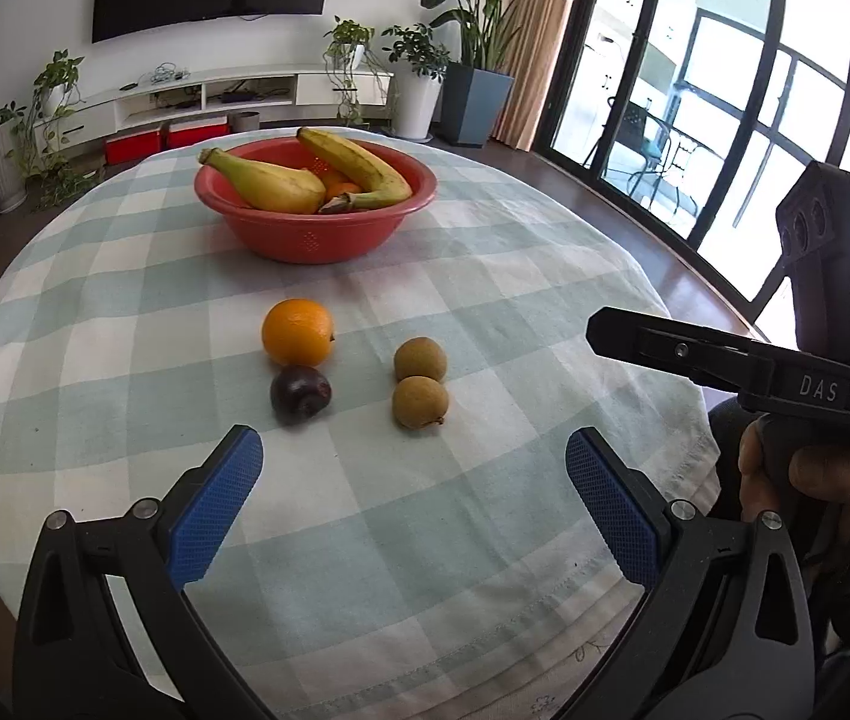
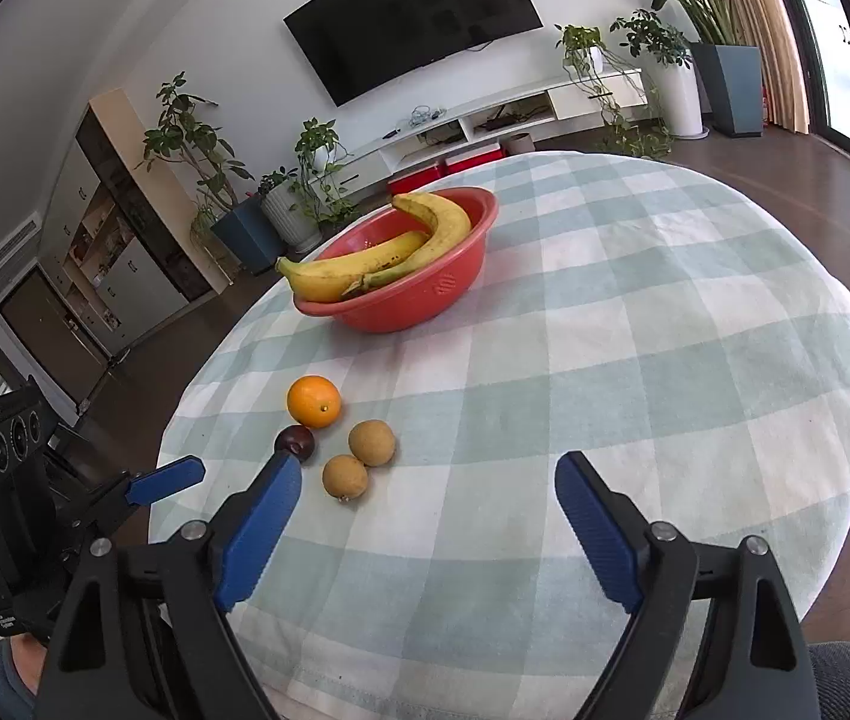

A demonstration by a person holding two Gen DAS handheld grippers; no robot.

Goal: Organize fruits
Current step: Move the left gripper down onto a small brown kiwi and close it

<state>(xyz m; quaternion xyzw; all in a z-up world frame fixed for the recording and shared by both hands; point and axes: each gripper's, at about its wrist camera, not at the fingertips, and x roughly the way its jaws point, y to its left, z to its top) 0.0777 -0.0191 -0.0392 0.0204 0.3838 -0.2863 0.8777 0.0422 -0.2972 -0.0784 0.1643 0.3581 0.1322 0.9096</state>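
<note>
A red bowl [image 1: 317, 234] [image 2: 425, 300] stands at the far side of the table with two bananas [image 1: 263, 183] [image 2: 365, 267] and a small orange fruit [image 1: 338, 186] in it. On the cloth in front of it lie an orange [image 1: 297, 331] [image 2: 314, 401], a dark plum [image 1: 300, 394] [image 2: 294, 440] and two brown kiwis [image 1: 420, 360] [image 2: 371, 443]. My left gripper [image 1: 414, 441] hovers open just short of the plum and the kiwis, holding nothing. My right gripper [image 2: 429, 468] is open and holds nothing either; the fruits lie ahead of its left fingertip.
A round table carries a green-and-white checked cloth [image 1: 484, 276] [image 2: 634, 330]. A hand [image 1: 784, 468] holds the right gripper at the table's right edge. The left gripper's blue pad [image 2: 167, 480] shows at the left edge. Potted plants, a TV unit and glass doors stand beyond.
</note>
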